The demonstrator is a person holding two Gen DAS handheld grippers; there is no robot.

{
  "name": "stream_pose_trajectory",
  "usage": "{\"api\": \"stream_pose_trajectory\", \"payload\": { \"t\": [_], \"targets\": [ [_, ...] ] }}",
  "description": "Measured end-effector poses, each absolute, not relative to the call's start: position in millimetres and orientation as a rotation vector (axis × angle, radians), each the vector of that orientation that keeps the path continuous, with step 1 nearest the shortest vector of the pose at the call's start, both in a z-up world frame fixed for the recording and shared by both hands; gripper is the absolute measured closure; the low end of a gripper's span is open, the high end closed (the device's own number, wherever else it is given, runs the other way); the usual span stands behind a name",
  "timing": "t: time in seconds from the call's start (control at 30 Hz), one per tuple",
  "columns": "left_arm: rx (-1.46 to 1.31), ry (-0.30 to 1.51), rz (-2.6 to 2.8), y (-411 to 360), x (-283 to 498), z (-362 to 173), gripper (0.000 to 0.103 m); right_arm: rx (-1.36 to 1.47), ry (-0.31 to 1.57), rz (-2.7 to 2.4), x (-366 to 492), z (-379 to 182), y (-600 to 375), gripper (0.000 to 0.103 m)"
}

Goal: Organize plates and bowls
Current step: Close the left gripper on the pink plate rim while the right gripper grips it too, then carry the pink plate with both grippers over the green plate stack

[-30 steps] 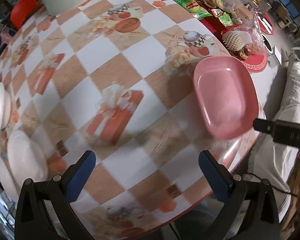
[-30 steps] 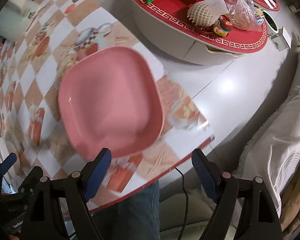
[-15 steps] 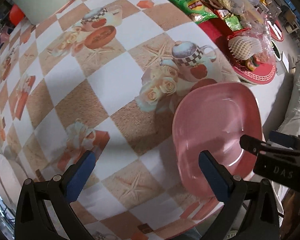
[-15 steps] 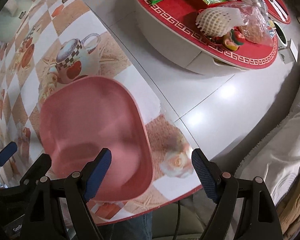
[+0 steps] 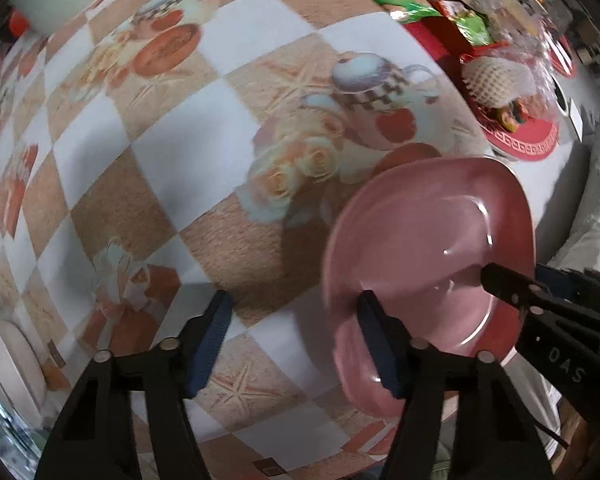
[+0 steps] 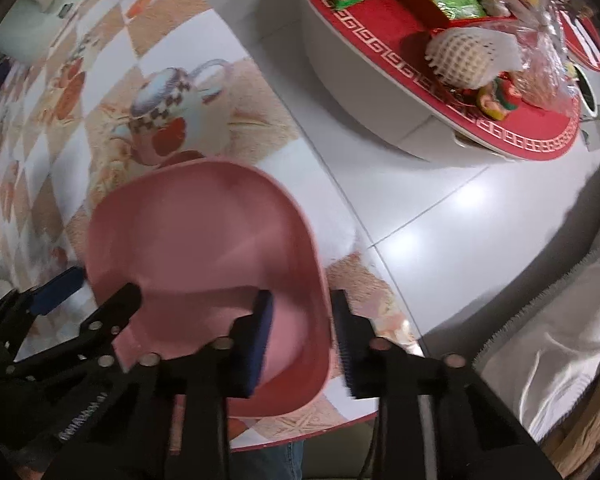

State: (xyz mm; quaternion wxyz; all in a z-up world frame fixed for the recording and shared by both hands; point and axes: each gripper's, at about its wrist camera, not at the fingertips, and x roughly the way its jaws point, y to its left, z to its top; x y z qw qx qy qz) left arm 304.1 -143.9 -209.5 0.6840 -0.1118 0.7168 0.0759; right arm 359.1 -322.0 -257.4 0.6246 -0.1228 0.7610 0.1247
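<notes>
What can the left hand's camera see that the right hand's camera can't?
Only the left wrist view shows the white dishes at the table's left edge and the printed roses on the tablecloth. Only the right wrist view shows the shiny grey floor beside the table and the right gripper with one finger inside the plate and one outside its rim. Both show the pink plate, the printed checkered cup, the red snack table and the left gripper.
</notes>
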Motion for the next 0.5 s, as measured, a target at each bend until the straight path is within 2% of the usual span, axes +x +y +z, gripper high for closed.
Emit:
{"api": "stream_pose_trajectory", "payload": {
  "t": [0.07,0.13,0.17,0.5],
  "targets": [
    [-0.242,1.604,0.155,-151,310,-209,0.051,-0.277,1.747,0.293,358,-257,-321,0.074],
    [-0.234,1.602,0.14,-154,311,-208,0.063,-0.227,1.775,0.329,354,-259,-320,0.083],
    [-0.233,1.601,0.122,-155,310,-207,0.064,-0.214,1.788,0.346,351,-259,-317,0.084],
    [-0.24,1.607,0.181,-112,234,-205,0.065,-0.451,1.767,0.529,270,-259,-236,0.084]
  ]
}}
